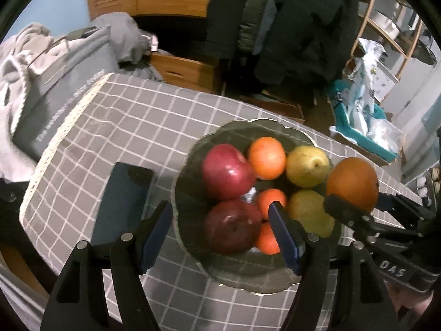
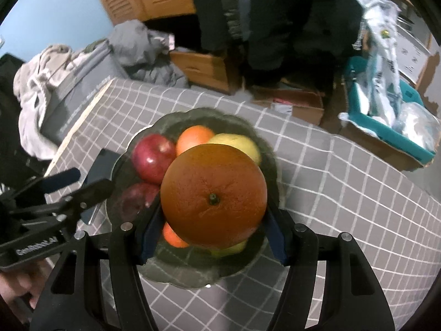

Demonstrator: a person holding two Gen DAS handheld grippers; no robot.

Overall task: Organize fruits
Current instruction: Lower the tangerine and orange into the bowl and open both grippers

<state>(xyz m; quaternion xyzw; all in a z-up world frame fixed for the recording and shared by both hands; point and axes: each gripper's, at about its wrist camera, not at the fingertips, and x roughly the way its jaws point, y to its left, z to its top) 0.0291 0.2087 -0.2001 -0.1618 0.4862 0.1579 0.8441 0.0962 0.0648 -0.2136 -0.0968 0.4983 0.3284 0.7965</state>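
Note:
A dark glass bowl (image 1: 193, 149) (image 2: 148, 270) on the checked tablecloth holds two red apples (image 1: 227, 171) (image 2: 153, 158), two yellow pears (image 1: 307, 165) (image 2: 242, 142) and small oranges (image 1: 266, 157) (image 2: 194, 138). My right gripper (image 2: 213, 229) is shut on a large orange (image 2: 213, 194) (image 1: 352, 183) and holds it above the bowl's right side. My left gripper (image 1: 220, 231) is open and empty, low over the bowl's near left edge; it also shows in the right wrist view (image 2: 82, 183).
A dark phone (image 1: 121, 201) (image 2: 100, 165) lies on the cloth (image 1: 124, 127) left of the bowl. A grey bag and clothes (image 1: 55, 82) sit beyond the table's left edge. A teal box (image 1: 366, 127) (image 2: 399, 127) with plastic bags stands on the floor at right.

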